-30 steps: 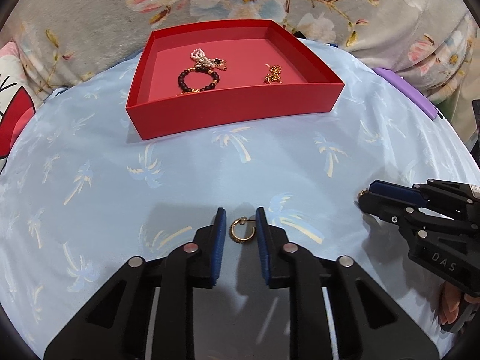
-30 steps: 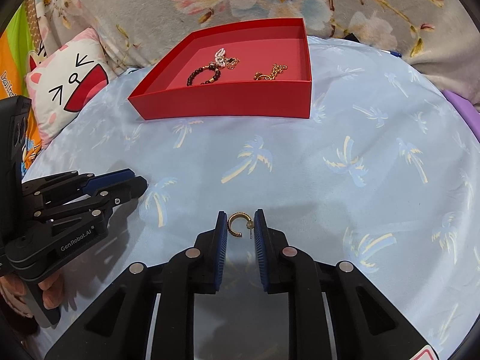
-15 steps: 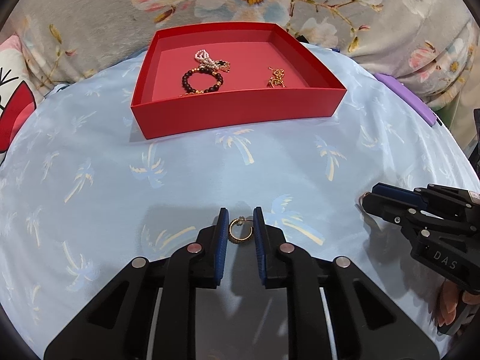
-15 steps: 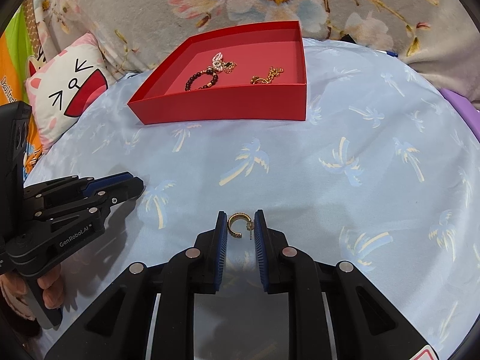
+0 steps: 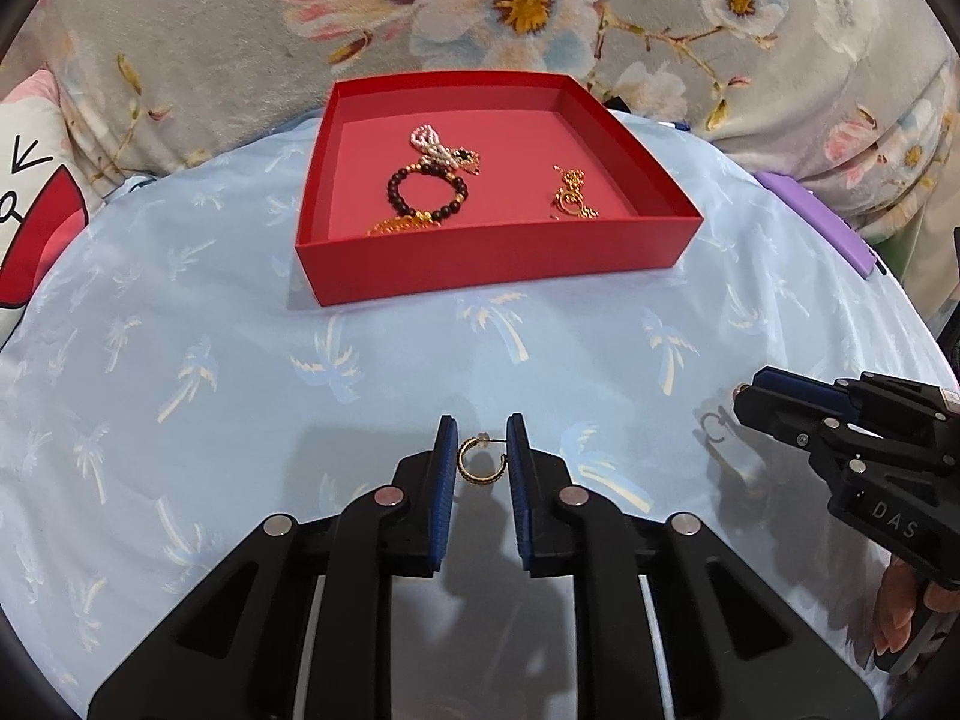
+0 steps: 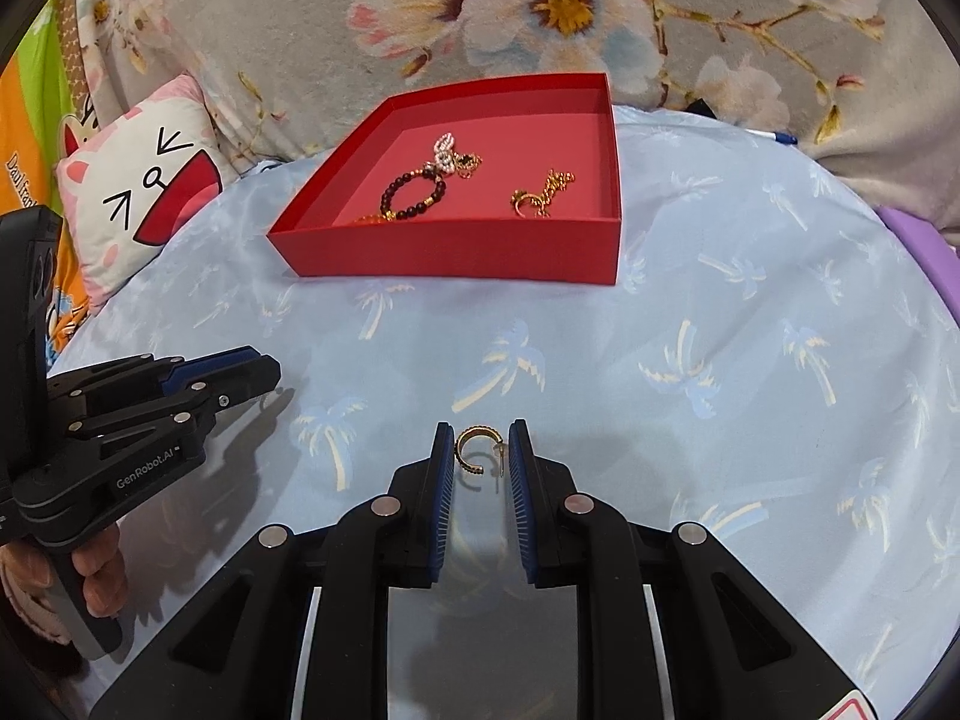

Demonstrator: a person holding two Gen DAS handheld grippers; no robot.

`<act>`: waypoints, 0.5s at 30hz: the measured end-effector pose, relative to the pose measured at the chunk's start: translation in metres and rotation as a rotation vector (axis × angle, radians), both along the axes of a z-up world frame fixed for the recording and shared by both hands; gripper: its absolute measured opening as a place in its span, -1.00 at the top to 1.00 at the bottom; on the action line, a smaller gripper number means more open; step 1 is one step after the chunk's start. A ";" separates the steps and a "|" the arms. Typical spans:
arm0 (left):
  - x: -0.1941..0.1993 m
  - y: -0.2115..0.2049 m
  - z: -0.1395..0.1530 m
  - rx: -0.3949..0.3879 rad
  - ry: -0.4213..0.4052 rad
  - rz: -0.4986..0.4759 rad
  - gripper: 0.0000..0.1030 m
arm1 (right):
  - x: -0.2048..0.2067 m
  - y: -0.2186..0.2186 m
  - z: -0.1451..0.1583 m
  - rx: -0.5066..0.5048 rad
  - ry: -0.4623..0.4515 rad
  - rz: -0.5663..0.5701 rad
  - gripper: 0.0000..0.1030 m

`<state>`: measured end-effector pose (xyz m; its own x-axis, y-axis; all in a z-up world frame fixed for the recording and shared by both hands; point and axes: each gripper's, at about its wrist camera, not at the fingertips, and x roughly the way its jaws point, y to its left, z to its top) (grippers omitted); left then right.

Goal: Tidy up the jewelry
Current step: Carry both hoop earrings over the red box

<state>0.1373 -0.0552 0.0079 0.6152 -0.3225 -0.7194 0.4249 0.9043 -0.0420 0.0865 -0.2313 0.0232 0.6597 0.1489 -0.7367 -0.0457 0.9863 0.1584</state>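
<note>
Earrings sit pinched in both my grippers: my left gripper (image 5: 481, 450) has its fingers clamped on a gold hoop earring (image 5: 477, 461), my right gripper (image 6: 480, 450) on its twin (image 6: 477, 450). Both hang above the blue palm-print cloth (image 5: 240, 360), well short of the red tray (image 5: 498, 258). I'd keep the squeeze steady, carry each over the near wall, and let go low, beside the gold chain (image 5: 570, 195). Left hoop's post lies crosswise at the top; right hoop's gap faces down, post upright.
</note>
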 end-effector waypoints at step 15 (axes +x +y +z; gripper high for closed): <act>0.013 0.009 0.015 -0.006 -0.031 0.038 0.69 | 0.020 0.016 0.008 -0.006 0.000 0.041 0.66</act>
